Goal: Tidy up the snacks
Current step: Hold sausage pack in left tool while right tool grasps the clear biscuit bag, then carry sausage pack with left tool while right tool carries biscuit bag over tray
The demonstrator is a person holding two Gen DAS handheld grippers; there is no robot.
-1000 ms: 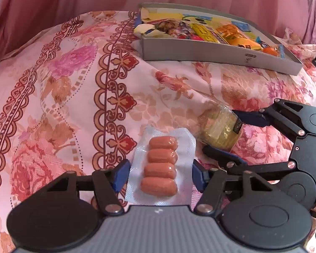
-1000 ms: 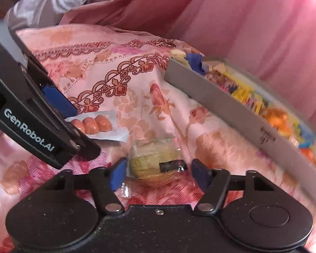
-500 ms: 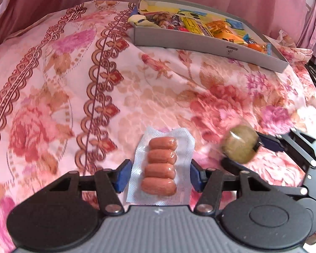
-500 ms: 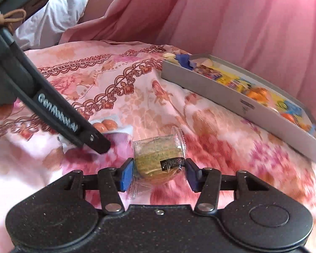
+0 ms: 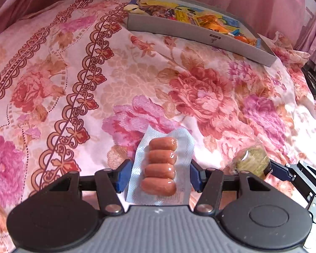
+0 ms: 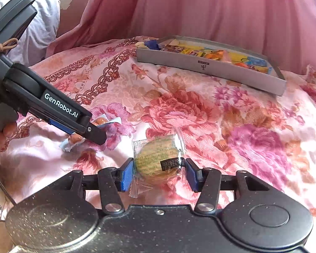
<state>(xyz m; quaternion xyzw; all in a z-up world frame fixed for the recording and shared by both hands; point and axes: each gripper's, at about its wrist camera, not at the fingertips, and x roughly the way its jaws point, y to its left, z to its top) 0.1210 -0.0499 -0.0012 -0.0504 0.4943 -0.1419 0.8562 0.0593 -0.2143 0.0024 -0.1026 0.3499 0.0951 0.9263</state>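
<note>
Pink floral bedding (image 5: 120,67) fills both views, with the grey snack box (image 5: 200,31) far off at one o'clock. Carrying seems the step in hand: the left gripper (image 5: 158,176) clasps the sausage pack (image 5: 161,168), the right gripper (image 6: 159,174) apparently pinches the wrapped round cake (image 6: 158,160), though its right pad's contact looks uncertain. Next, both must reach over the box and release.

Left gripper (image 5: 158,176): black linkage arms, blue pads, silver pivot screws, ribbed grey housing at frame bottom. Its side, at left in the right wrist view, bears white "GenRobot.AI" lettering and a brown cord bow. Right gripper (image 6: 159,175): same build, speckled black housing, round black discs at lower corners.
</note>
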